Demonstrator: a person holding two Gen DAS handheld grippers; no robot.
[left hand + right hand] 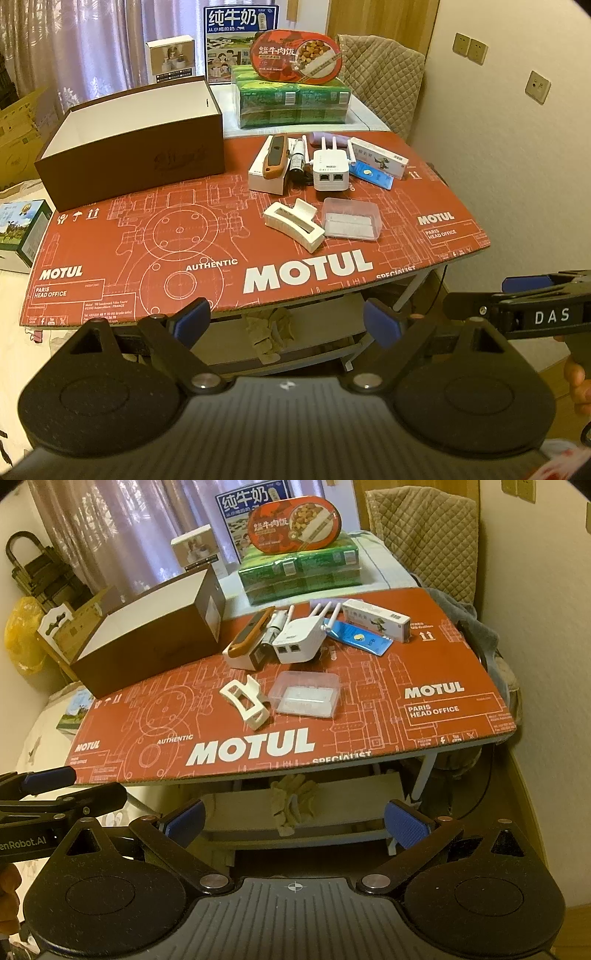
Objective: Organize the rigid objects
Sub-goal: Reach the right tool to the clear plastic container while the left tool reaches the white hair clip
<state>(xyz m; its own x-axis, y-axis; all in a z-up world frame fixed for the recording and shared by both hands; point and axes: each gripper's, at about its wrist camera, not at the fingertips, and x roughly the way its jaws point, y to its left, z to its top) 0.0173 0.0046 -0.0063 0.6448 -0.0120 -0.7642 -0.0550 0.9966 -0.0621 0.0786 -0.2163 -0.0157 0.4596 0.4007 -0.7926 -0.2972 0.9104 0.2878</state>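
Note:
An open brown box (133,147) with a white inside stands at the table's left, also in the right wrist view (155,635). Right of it lie a white router (330,171), an orange-and-grey tool (275,157) on a white box, a dark small bottle (298,160), a white carton (378,155), a blue packet (371,175), a white hair claw (293,223) and a clear plastic case (351,218). My left gripper (286,321) is open and empty, short of the table's front edge. My right gripper (295,821) is open and empty, also short of the edge.
The table is covered by a red MOTUL cardboard sheet (221,258). Green packs (291,101) with a red food tub (295,55) and a milk carton box stand behind. A quilted chair (384,74) is at the back right. A wall runs along the right.

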